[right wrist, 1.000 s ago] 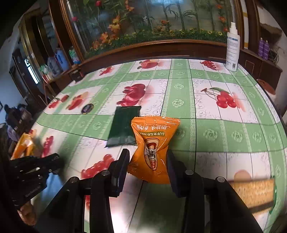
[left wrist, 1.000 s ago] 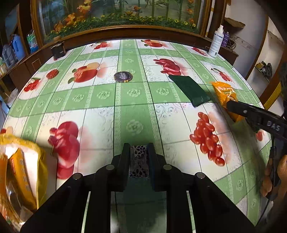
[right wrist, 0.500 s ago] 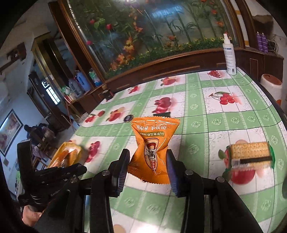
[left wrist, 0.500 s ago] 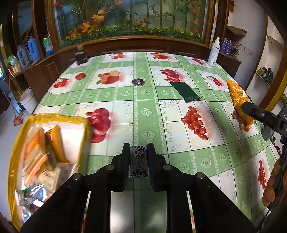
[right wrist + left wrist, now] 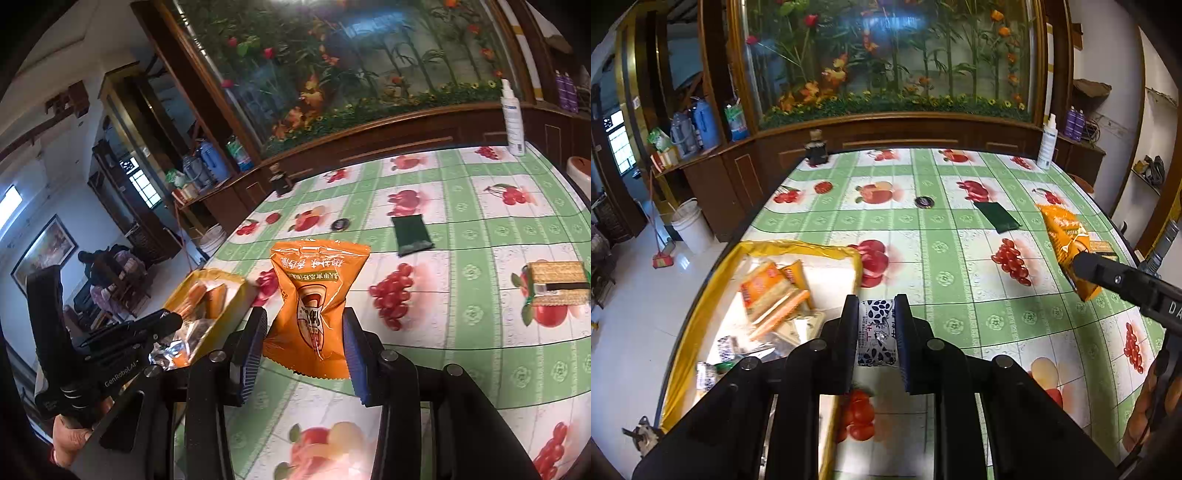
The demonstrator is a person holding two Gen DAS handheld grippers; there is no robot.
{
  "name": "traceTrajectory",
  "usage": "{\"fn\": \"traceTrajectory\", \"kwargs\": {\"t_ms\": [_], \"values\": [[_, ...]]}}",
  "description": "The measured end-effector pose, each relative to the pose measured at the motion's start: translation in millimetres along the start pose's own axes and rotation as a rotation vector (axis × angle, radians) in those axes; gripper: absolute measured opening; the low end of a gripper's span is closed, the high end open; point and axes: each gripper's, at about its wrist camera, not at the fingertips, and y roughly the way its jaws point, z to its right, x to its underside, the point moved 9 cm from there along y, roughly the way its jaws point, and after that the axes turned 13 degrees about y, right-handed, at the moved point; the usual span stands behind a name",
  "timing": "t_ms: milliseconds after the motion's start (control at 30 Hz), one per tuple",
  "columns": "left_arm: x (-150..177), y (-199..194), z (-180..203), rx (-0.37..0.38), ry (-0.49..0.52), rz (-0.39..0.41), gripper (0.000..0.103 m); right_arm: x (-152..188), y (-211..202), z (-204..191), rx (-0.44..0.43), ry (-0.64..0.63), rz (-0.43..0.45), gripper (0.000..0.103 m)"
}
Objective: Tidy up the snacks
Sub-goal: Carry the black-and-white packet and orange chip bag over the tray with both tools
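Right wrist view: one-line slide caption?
Right gripper holds an orange snack packet above the fruit-print tablecloth; yellow snack bin at left.

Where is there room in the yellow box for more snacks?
The yellow box is bare at its far right corner, beside the orange packets. Its near left end is crowded with wrappers. The tablecloth between box and green packet is bare too.

small blue-white patterned sachet point(image 5: 877, 338) upright, pinched by both sides, off table. orange snack packet point(image 5: 317, 306) upright, crinkled, printed text upside down, squeezed at lower half, above tablecloth. yellow-rimmed tray point(image 5: 701, 299) at table's left edge, holds orange packets, biscuit packs, small wrapped pieces in loose pile. dark green flat packet point(image 5: 412, 234) lies flat mid-table. cracker pack point(image 5: 557, 282) with dark band lies flat near right edge. small round dark item point(image 5: 923, 202) beyond centre.
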Motion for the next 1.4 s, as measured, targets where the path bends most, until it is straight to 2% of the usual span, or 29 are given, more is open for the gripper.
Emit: {"fn": "traceTrajectory", "kwargs": {"t_ms": [267,533,967,1200,1400], "values": [[11,-14,-29,-0.037,-0.042,0.020,0.016,17,6,-47,-0.037,-0.065,-0.023,0.042],[27,-12,-54,-0.057,-0.090,0.005,0.016,35,25,-84,-0.065,-0.120,-0.070,0.042],[59,-7,-108,-0.105,-0.190,-0.036,0.016,55,60,-121,-0.105,-0.171,-0.138,0.042],[75,5,-122,-0.086,-0.234,-0.075,0.016,61,92,-134,-0.121,-0.176,-0.183,0.042],[78,12,-125,-0.080,-0.241,-0.090,0.016,56,133,-147,-0.095,-0.222,-0.208,0.042]]}}
